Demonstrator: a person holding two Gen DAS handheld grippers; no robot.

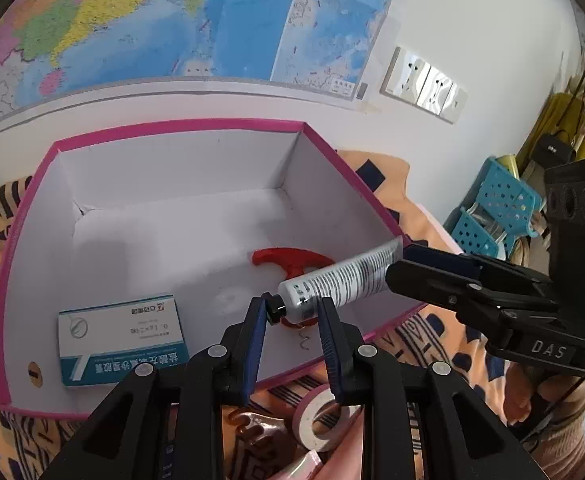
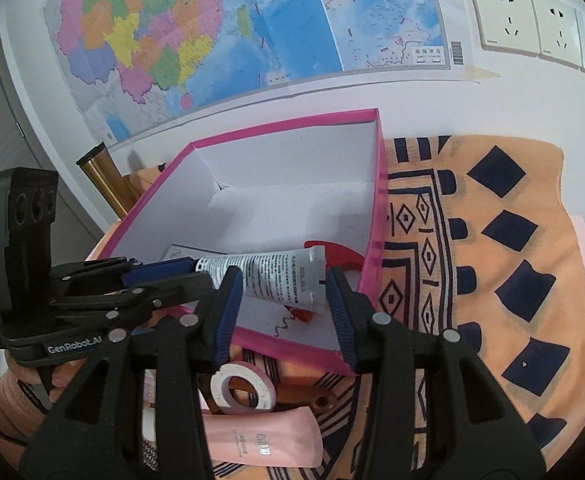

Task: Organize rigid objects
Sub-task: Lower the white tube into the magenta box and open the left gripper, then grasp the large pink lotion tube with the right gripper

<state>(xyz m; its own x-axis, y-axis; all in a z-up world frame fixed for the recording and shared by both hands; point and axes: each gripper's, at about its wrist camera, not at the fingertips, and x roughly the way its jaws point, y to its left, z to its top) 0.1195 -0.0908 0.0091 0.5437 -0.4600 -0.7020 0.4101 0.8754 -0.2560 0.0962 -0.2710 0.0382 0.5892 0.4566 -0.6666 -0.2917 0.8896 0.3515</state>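
Observation:
A white tube [image 1: 340, 280] with black print and a black cap hangs level over the near right part of the pink box [image 1: 180, 125]. My left gripper [image 1: 292, 312] is shut on its cap end. My right gripper [image 2: 286, 284] is closed on the flat crimped end [image 2: 316, 280]. In the left wrist view the right gripper [image 1: 398, 262] comes in from the right. The right wrist view has the left gripper [image 2: 188, 272] at the left. Under the tube a red corkscrew [image 1: 288, 260] lies on the box floor, and a teal and white medicine carton [image 1: 120, 340] lies at the near left.
The pink box [image 2: 380, 200] stands on an orange patterned cloth [image 2: 492, 280] against a wall with a map and sockets. In front of the box lie a tape roll [image 2: 244, 396], a pink tube [image 2: 264, 444] and a brown object [image 2: 316, 400]. A blue stool [image 1: 496, 208] stands at the right.

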